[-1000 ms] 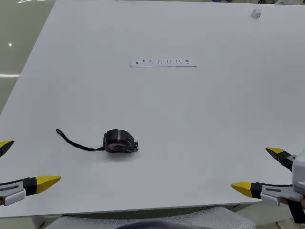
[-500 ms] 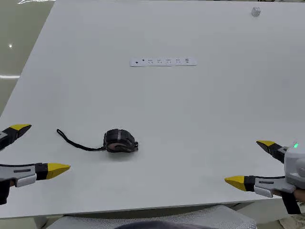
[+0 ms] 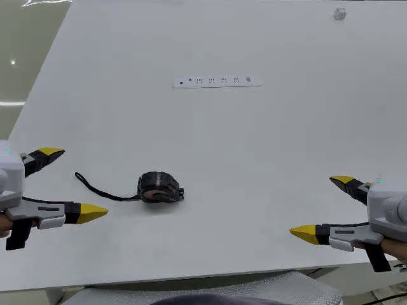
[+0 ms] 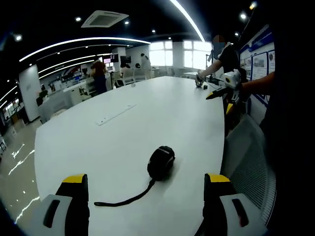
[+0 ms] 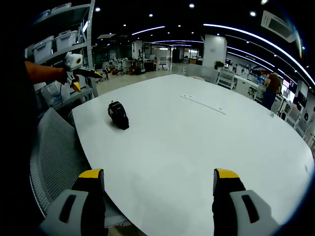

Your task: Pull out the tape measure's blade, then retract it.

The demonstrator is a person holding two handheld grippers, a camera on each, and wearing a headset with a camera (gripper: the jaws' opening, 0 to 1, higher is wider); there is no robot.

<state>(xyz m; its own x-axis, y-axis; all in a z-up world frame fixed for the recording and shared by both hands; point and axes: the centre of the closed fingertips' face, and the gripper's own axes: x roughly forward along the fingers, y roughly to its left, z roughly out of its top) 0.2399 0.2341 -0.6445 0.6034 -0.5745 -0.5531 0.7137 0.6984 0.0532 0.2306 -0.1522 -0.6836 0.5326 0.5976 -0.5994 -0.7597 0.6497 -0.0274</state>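
A black tape measure (image 3: 160, 187) lies on the white table (image 3: 203, 140), its black wrist strap (image 3: 102, 189) trailing to the left. The blade is not drawn out. My left gripper (image 3: 71, 183) hovers open at the table's left front, its yellow tips just left of the strap's end. In the left gripper view the tape measure (image 4: 161, 161) sits ahead between the open jaws, strap (image 4: 125, 198) toward me. My right gripper (image 3: 323, 206) is open at the right front, far from the tape measure (image 5: 118, 114).
A white power strip (image 3: 216, 81) lies across the table's middle, also seen as the power strip (image 5: 203, 103). A small grey object (image 3: 339, 14) rests at the far right corner. A mesh chair back (image 3: 191, 295) sits at the front edge. People stand in the background.
Both grippers have moved inward and forward over the table, the left one closing in on the strap's end. The tape measure has stayed put.
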